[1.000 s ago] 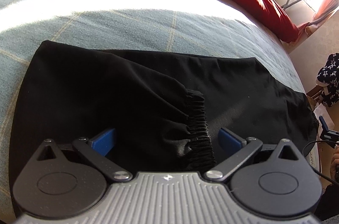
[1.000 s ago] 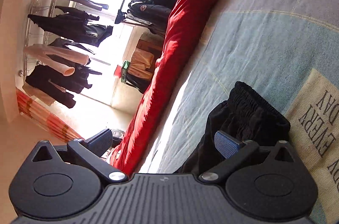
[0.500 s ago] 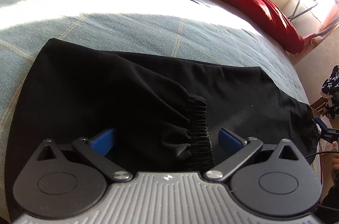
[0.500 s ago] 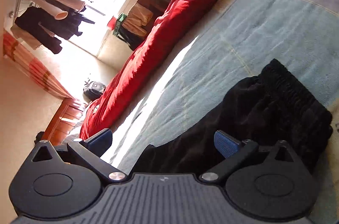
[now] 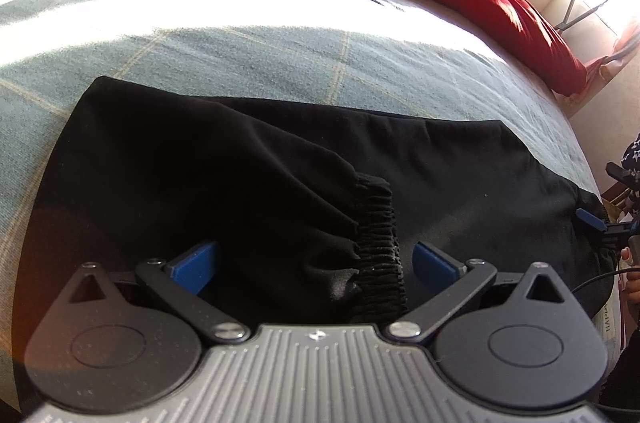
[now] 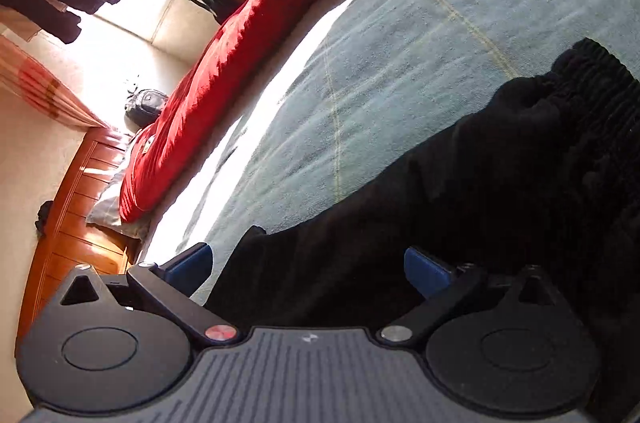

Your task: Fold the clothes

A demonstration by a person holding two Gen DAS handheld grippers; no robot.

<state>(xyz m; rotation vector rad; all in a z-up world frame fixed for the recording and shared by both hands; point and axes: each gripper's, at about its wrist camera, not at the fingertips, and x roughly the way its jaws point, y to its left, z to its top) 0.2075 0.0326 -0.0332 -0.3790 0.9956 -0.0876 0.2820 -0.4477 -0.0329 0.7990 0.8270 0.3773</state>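
Now the right gripper (image 6: 308, 269), jaws spread, has swung down over the black trousers (image 5: 280, 191) on the bed (image 5: 280, 63); the left gripper (image 5: 314, 261), also spread, still straddles the folded-over cuff (image 5: 378, 231), suggesting another fold is imminent.

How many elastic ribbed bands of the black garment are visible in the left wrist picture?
2. One ribbed band lies between the left gripper's open fingers; the other band is at the garment's far right end, partly hidden.
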